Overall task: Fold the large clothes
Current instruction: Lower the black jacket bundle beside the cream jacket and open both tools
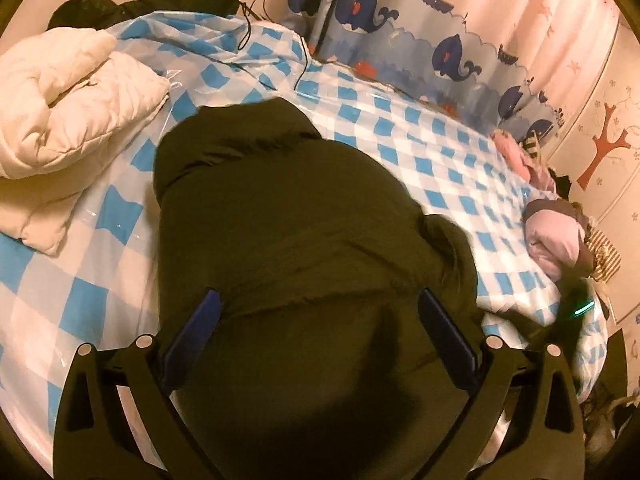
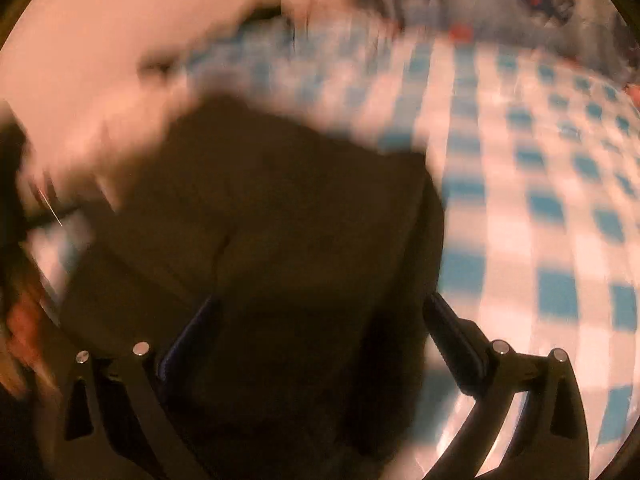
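A large dark olive padded jacket (image 1: 288, 232) lies folded into a long bundle on the blue-and-white checked bed cover (image 1: 420, 152). My left gripper (image 1: 320, 300) is open, its blue-padded fingers spread wide just above the near part of the jacket. In the right wrist view, which is blurred by motion, the same jacket (image 2: 280, 216) fills the middle and my right gripper (image 2: 320, 308) is open over its near edge. The right gripper also shows in the left wrist view as a dark blurred shape with a green light (image 1: 580, 308) at the jacket's right.
A folded white quilted coat (image 1: 68, 108) lies at the left. Dark clothes (image 1: 152, 0) and a black cable (image 1: 248, 28) lie at the far end. Pink and grey clothes (image 1: 556, 232) are piled at the right edge. A whale-print curtain (image 1: 400, 28) hangs behind the bed.
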